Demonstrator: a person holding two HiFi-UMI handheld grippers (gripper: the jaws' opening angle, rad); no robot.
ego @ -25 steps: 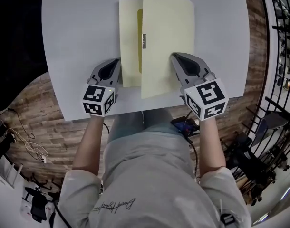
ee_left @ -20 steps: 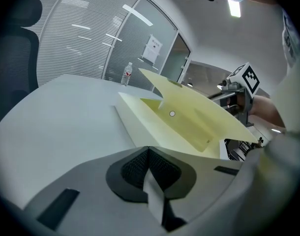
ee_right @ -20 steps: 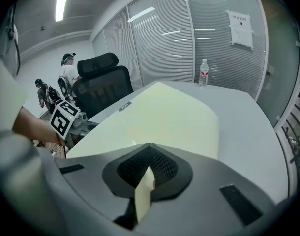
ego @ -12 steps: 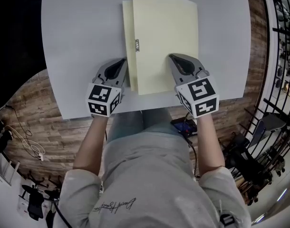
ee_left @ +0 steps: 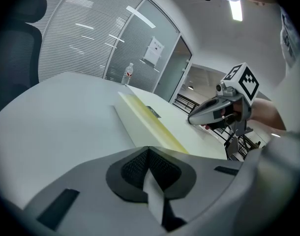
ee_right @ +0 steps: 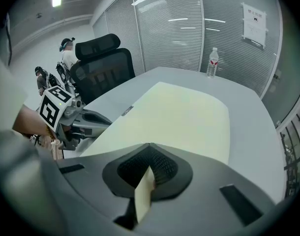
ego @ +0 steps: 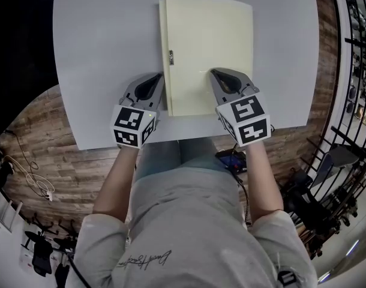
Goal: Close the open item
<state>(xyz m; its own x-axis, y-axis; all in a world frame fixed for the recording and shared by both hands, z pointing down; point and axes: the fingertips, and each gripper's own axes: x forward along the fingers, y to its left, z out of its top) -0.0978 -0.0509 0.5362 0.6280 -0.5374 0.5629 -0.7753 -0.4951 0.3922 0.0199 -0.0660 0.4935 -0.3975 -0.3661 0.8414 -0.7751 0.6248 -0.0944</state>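
The right gripper has its jaws closed together, nothing pinched in them, the tip lying on the front cover of the pale yellow folder near its lower edge; in the right gripper view only a thin slit shows behind the meeting tips, with the cover's yellow seen through it. The left gripper is likewise closed and holds nothing; it rests on the table just beside the folder's spine edge, and I cannot tell whether it touches the folder.

The folder lies flat and shut, cover down over the back sheet, which peeks out as a narrow strip along the left side; a small dark label sits on that edge. It lies in the middle of the pale grey table, its lower edge near the person's side.

Past the folder, a water bottle stands upright at the table's far end, well apart from it; a black office chair stands beside the table; ribbed glass partitions line the room behind.
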